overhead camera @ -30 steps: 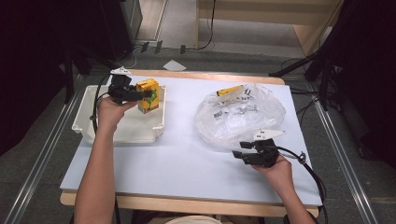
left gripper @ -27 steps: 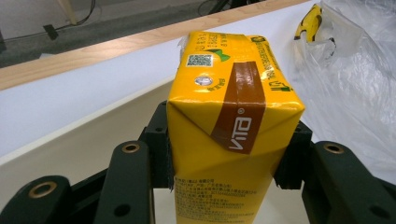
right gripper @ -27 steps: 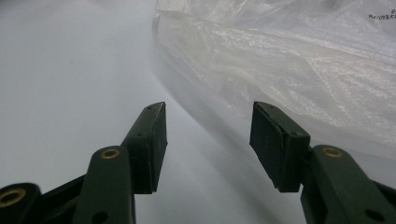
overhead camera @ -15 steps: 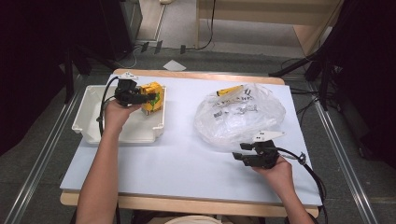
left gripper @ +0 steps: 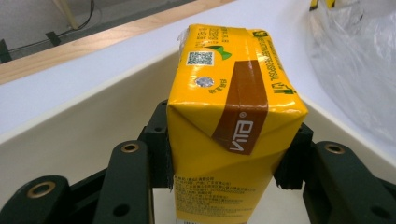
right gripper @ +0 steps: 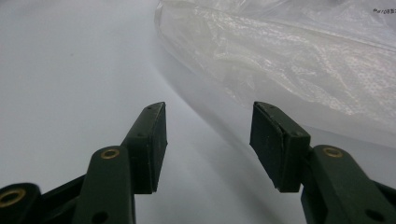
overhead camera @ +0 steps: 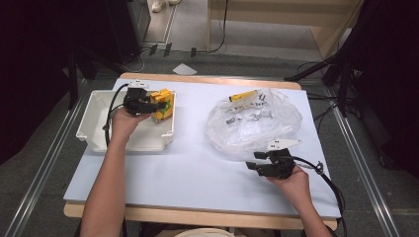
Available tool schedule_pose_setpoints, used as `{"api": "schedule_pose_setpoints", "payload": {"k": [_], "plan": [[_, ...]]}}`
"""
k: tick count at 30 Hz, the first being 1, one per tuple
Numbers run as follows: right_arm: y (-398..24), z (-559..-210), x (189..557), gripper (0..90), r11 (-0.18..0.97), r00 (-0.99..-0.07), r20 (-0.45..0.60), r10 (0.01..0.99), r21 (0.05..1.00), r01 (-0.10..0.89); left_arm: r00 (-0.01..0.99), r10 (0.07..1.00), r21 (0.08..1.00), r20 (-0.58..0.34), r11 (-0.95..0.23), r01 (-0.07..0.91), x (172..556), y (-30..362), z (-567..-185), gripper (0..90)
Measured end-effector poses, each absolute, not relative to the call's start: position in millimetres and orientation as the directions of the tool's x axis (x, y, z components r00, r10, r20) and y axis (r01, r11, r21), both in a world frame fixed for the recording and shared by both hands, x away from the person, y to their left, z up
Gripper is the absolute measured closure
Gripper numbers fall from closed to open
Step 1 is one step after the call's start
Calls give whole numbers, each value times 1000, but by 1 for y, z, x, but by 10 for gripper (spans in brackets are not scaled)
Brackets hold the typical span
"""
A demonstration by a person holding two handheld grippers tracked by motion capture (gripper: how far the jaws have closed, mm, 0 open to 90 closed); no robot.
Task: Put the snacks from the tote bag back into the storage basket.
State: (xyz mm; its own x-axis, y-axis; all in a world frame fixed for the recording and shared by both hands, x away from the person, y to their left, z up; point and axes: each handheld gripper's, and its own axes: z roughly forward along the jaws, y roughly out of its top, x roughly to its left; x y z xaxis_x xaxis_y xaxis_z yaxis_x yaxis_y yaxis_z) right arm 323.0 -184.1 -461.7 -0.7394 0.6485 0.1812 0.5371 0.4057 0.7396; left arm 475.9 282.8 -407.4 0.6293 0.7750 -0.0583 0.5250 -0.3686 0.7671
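Gripping a yellow carton (left gripper: 233,116) across its flat sides, left gripper (overhead camera: 154,104) jaws hold it over the tray (overhead camera: 94,106), upper left. Likely light, stiff, slick, crushable. Right gripper (right gripper: 208,144) jaws spread, empty.

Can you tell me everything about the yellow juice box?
The yellow juice box is a small paper carton with a brown stripe reading VITA, green marks, a square code and a round silver straw spot on top. It looks sealed and undented. The left gripper squeezes its two sides with black pads, holding it over the white tray, near the tray's right wall.
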Motion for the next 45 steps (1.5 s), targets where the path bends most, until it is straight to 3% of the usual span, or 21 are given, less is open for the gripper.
{"api": "schedule_pose_setpoints", "payload": {"k": [17, 29, 39, 45], "plan": [[-185, -461, 323, 473, 407, -741, 180, 648, 740, 536, 617, 781, 739, -94, -360, 569, 469, 291, -412, 491], [-184, -462, 325, 473, 409, -743, 185, 643, 738, 537, 610, 787, 725, -91, -368, 583, 465, 288, -405, 402], [-184, -462, 326, 474, 413, -748, 184, 638, 738, 534, 602, 787, 723, -134, -338, 602, 454, 297, -397, 408], [-184, -461, 326, 474, 414, -751, 182, 635, 740, 530, 598, 794, 722, -109, -350, 597, 444, 300, -393, 407]]}}
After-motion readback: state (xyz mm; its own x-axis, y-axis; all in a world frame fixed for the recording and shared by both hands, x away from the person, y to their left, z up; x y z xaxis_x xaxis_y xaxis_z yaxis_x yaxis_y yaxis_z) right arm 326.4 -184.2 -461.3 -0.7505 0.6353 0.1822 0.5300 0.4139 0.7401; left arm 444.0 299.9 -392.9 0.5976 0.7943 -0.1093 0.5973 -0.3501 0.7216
